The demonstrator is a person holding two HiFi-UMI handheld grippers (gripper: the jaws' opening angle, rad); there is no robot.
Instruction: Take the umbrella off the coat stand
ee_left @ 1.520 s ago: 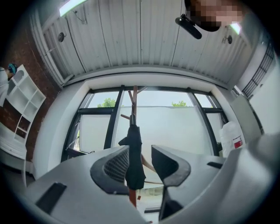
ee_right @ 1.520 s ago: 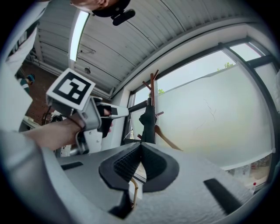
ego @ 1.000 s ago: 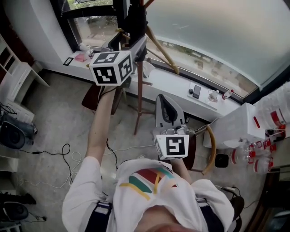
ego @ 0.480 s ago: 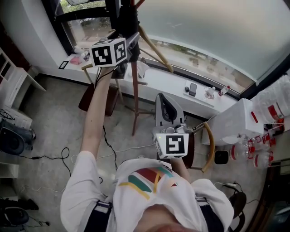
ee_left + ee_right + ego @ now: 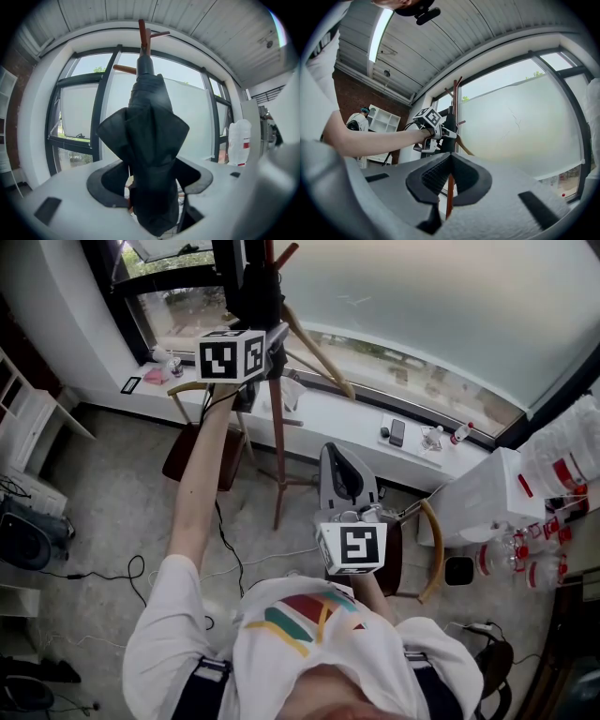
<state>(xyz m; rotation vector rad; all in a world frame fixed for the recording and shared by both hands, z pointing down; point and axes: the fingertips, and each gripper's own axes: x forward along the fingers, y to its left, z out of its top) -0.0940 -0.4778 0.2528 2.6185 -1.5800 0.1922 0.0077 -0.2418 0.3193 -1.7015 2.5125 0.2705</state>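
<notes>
Item one, my left claw [image 5: 152, 190]: jaws clamped on the folded dark umbrella [image 5: 149, 136], with fabric filling the gap between them.

Umbrella: upright at the centre of the left gripper view. Its upper end lies against the top of the wooden coat stand [image 5: 142, 35], and in the head view both sit upper left of centre.

Item two, my right claw [image 5: 450, 159]: jaws closed tip to tip, holding nothing. It is low at the centre of the head view, well apart from the stand.

Beyond: white window sill [image 5: 347, 423].
</notes>
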